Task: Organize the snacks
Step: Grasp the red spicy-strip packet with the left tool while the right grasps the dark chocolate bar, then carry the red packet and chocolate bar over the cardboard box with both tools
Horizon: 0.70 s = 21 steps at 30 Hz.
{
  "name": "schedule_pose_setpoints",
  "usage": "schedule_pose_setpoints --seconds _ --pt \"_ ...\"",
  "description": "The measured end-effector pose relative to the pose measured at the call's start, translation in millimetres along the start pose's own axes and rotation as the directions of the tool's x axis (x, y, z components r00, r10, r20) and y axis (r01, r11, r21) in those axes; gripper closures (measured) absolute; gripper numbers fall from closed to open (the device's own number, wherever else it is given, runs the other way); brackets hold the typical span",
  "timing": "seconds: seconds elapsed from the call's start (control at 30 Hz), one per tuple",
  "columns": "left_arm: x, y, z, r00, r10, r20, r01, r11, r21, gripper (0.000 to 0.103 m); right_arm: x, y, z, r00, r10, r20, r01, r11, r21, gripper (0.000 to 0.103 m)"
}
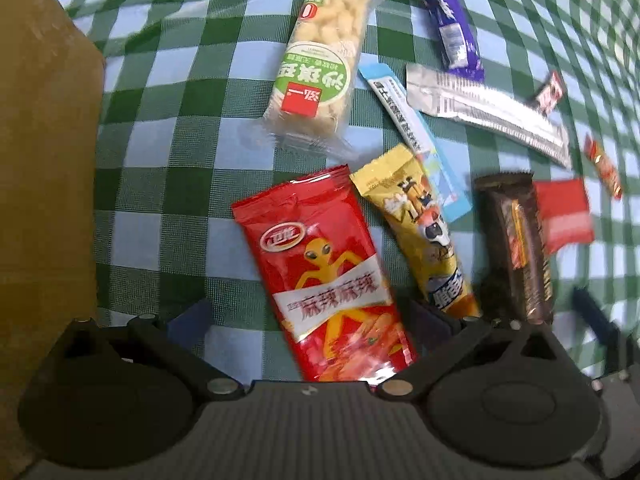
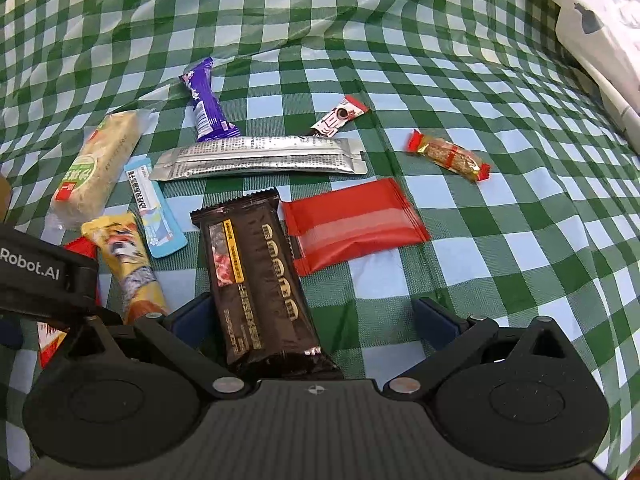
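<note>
Snack packets lie scattered on a green checked cloth. My left gripper is open, its fingers either side of a red spicy-snack packet that lies flat on the cloth. A yellow bar rests just to its right. My right gripper is open too, and a dark brown chocolate bar lies between its fingers, closer to the left one. A flat red packet sits beyond that bar. Neither gripper holds anything.
Farther out lie a green-label cracker pack, a purple bar, a silver stick, a blue sachet and two small candies. A cardboard box stands left. A white bag is at the far right.
</note>
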<state>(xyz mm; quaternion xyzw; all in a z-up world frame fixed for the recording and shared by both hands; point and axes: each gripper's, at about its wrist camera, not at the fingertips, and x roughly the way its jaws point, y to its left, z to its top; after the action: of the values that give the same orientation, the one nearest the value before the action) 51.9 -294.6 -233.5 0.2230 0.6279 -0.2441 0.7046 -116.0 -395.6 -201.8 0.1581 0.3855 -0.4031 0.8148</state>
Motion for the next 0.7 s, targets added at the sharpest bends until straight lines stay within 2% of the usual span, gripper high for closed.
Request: schedule_pose_setpoints --seconds 0.03,0.07,0.1,0.13,0.17,0.2,0.27,0.4,0.57,0.7 --pt "-3.0 -1.2 -3.4 1.0 0.016 0.021 -0.016 1.0 -0.011 0.014 -1.6 0.3 -2.2 1.0 0.001 0.007 0.0 1.0 -0.011 0.002" --pt "-6.5 -1.6 -7.8 0.999 0.032 0.042 -0.031 0.999 -0.023 0.029 -4.1 0.9 -4.1 1.0 0.01 0.014 -0.01 1.0 -0.023 0.013" --pt "-7.2 -2.6 -13.6 0.998 0.024 0.061 -0.023 1.0 -0.022 0.04 -8.3 2.3 -6.1 0.999 0.035 0.027 -0.034 0.999 -0.04 0.031" --pt "-12.3 -2.4 -16.0 0.997 0.013 0.075 -0.013 1.0 -0.008 0.05 -13.5 4.5 -8.0 0.997 0.057 0.044 -0.054 0.997 -0.056 0.043" --pt "-16.3 -1.8 -18.8 0.997 0.005 0.074 -0.005 1.0 0.004 0.051 -17.9 6.9 -10.0 0.996 0.067 0.054 -0.063 0.995 -0.071 0.057" --pt "-19.3 -0.6 -21.5 0.998 -0.016 0.063 0.015 1.0 0.011 0.052 -21.3 9.0 -11.5 0.996 0.066 0.056 -0.061 0.994 -0.085 0.061" --pt "-29.7 4.0 -32.0 0.997 -0.045 0.065 0.043 0.999 0.029 0.052 -27.4 7.6 -13.6 0.996 0.074 0.046 -0.071 0.995 -0.069 0.061" --pt "-64.7 14.8 -63.0 0.989 -0.085 0.118 0.075 0.993 0.09 0.052 -56.3 -7.2 -15.1 0.991 0.115 0.071 -0.119 0.991 0.061 0.062" --pt "-121.6 34.6 -103.0 0.972 -0.17 0.165 0.147 0.979 0.143 0.052 -116.2 -18.9 -23.1 0.981 0.122 0.152 -0.149 0.973 0.175 0.061" --pt "-172.5 66.0 -143.2 0.955 -0.189 0.23 0.151 0.973 0.174 0.052 -172.7 -10.4 -38.7 0.969 0.146 0.202 -0.184 0.965 0.186 0.061"
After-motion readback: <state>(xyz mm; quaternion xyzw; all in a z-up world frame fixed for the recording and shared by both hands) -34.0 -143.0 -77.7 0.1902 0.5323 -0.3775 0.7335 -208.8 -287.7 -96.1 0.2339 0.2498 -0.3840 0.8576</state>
